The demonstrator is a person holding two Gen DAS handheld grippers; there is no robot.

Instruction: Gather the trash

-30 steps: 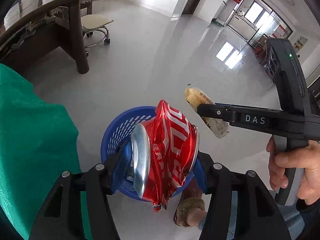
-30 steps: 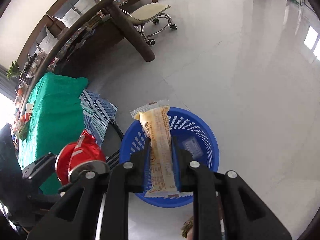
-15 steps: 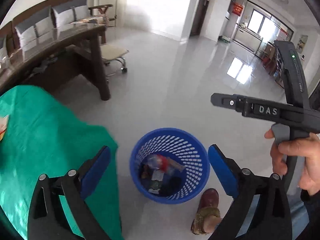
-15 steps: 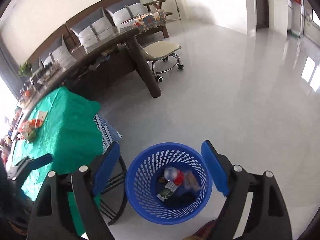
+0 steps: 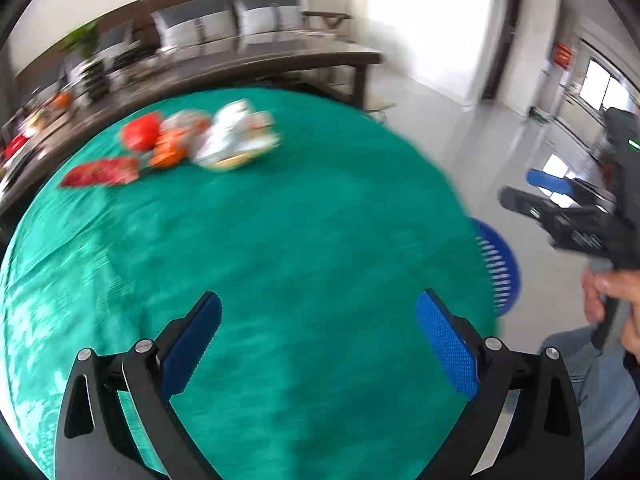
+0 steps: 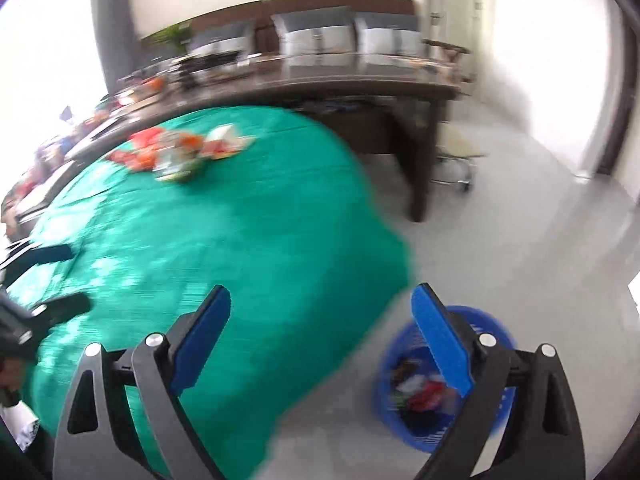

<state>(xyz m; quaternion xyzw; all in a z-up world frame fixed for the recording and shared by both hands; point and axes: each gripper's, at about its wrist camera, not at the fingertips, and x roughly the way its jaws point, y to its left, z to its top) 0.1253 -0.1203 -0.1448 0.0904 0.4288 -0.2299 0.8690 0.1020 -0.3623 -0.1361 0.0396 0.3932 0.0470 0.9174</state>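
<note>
Left tongs: spread wide, blue pads bare, nothing gripped; positioned over the green-covered bench.

Right tongs: spread wide, pads bare, nothing gripped; positioned over the bench edge and the floor. Also visible in the left wrist view at 3 o'clock, held by a hand.

Trash pile: on the bench at 11 o'clock in the left wrist view, well apart from the tongs. Blurred by motion. Red crumpled pieces, a flat red wrapper at the pile's 8 o'clock, orange items in the middle, white packaging at its 3 o'clock end. Same pile at 11 o'clock in the right wrist view; individual items not distinguishable.

Blue basket: perforated plastic, standing on the floor just beside the bench, at 5 o'clock in the right wrist view, partly behind the right pad. Holds mixed red, white and dark trash. Visible in the left wrist view at 3 o'clock, partly hidden by the bench edge.

Dark wooden desk: beyond the bench at 12 o'clock.
</note>
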